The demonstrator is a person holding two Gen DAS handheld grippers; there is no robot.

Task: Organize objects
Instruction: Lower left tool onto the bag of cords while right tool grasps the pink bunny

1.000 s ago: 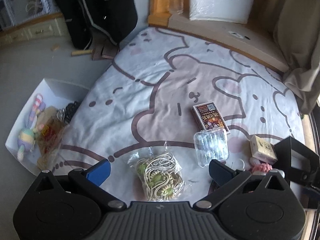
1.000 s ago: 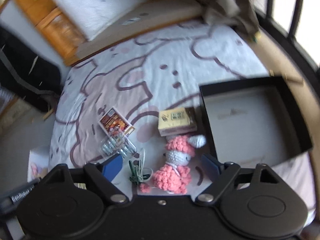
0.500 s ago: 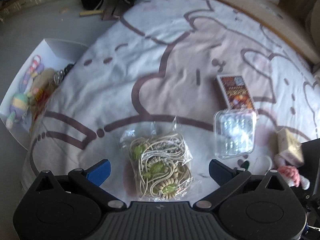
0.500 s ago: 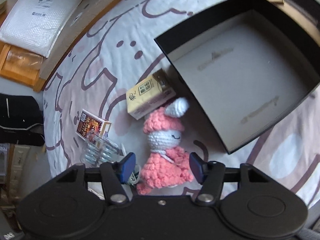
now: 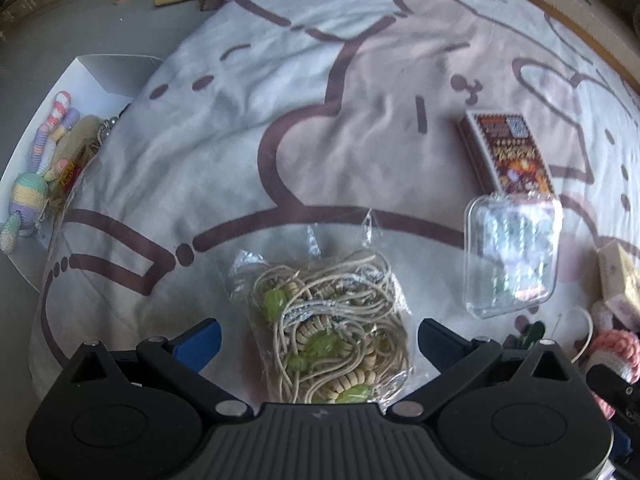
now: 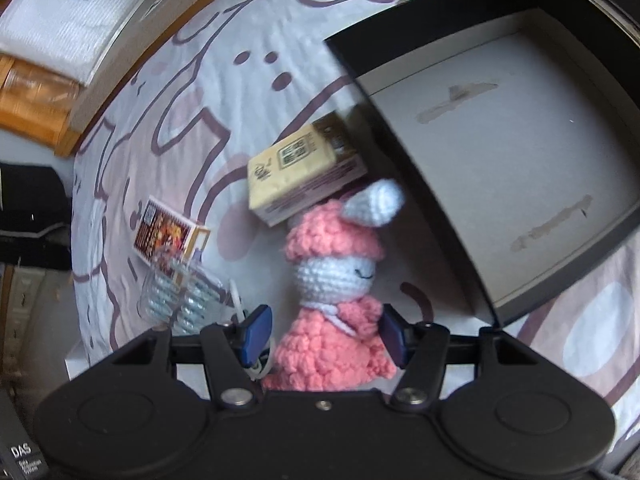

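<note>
My left gripper (image 5: 318, 338) is open, its blue fingers on either side of a clear bag of beaded cord (image 5: 326, 330) lying on the bed sheet. My right gripper (image 6: 326, 330) is open but narrowed around the body of a pink crochet doll (image 6: 334, 320); the pads stand close to its sides, contact unclear. A tan small box (image 6: 298, 172) lies just beyond the doll's head. A black open box (image 6: 500, 152) with a grey floor stands right of the doll. A red card box (image 5: 508, 152) and a clear plastic case (image 5: 512, 256) lie between the two grippers.
A white box (image 5: 96, 76) on the floor at the bed's left edge holds crochet toys (image 5: 36, 168) and other items. A wooden bed frame (image 6: 132, 52) and a white padded package (image 6: 72, 12) lie at the far side. A green clip and white cord (image 5: 560, 324) lie near the doll.
Both grippers have moved lower and closer to their objects. The right gripper's fingers have narrowed around the pink doll. The left gripper stays wide open over the bag.
</note>
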